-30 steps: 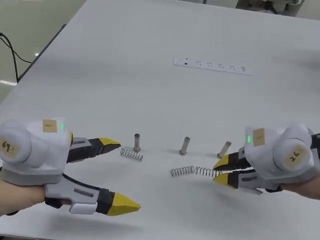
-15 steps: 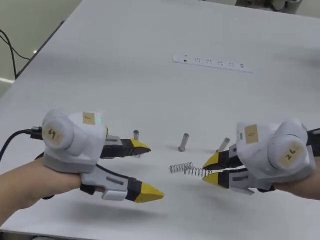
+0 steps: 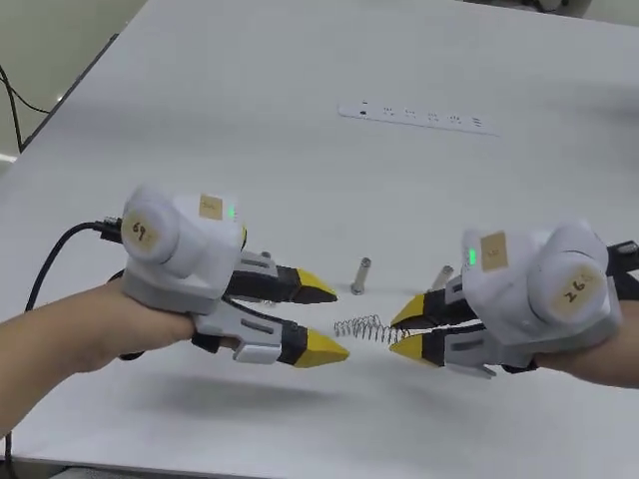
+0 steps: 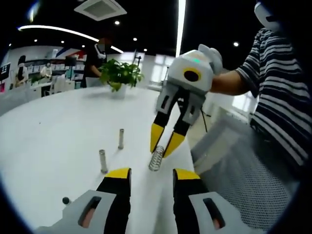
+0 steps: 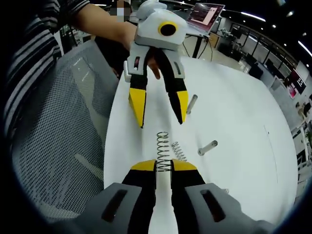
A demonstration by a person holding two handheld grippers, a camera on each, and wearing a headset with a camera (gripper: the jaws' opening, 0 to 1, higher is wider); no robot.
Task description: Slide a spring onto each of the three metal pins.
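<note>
A thin coiled steel spring (image 3: 361, 327), judged light, floppy and best gripped near an end, is pinched at one end by the closed right tongs (image 3: 392, 335), its free end just before the open, empty left tongs (image 3: 340, 321).

Spring (image 3: 359, 327) in right hand-held gripper (image 3: 395, 334)

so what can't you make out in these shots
- Head view: the right gripper hides the base of the right-hand pin.
- Head view: the left gripper covers whatever lies behind it, so the pin count is unsure.
- Right gripper view: the near end of the spring is buried between the jaws.
- Left gripper view: a small dark object near the bottom edge is too small to identify.
</note>
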